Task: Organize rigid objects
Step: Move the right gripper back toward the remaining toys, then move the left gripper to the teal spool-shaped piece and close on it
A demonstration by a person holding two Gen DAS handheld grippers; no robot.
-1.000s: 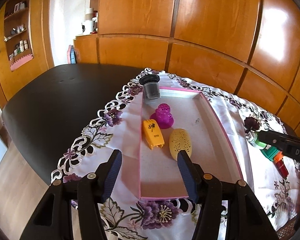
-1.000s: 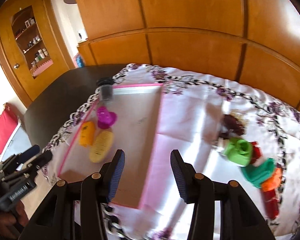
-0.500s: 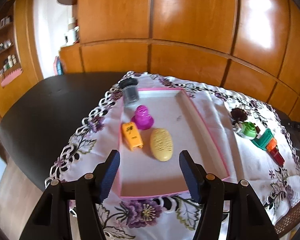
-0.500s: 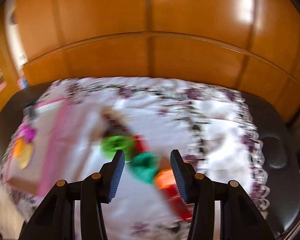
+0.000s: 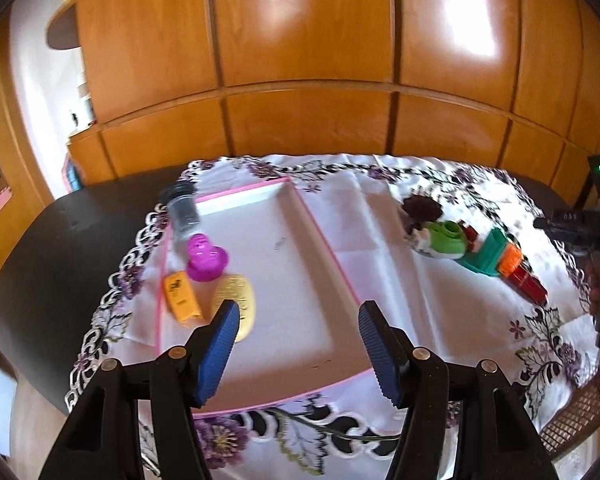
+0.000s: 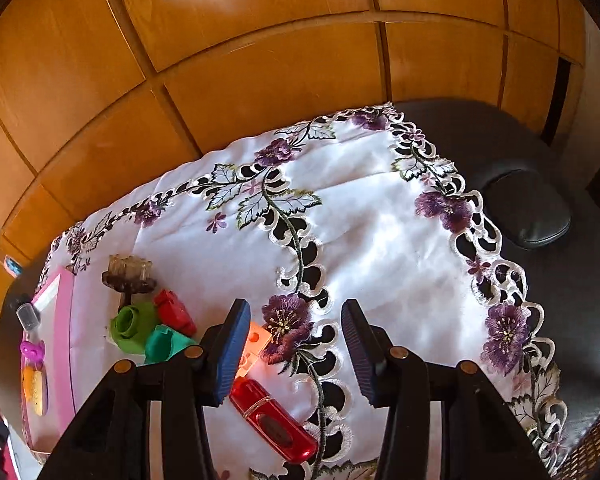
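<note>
We see a white satin-smooth tablecloth [image 6: 364, 232] with embroidered purple flowers and cutwork lace edging, spread over a matt black padded tabletop [image 6: 540, 208]. Behind us gleams glossy varnished wood panelling [image 5: 300, 40]. Our grippers' ribbed blue rubbery pads [image 5: 216, 352] sit on matt black plastic arms. A glossy translucent red plastic case [image 6: 274, 426] shines beside smooth green plastic pieces [image 6: 134, 326]; the pink-rimmed tray [image 5: 336, 272] looks matt, like cardboard.

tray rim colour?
Pink rim on the tray; interior looks pale white. Best seen in the left wrist view.
</note>
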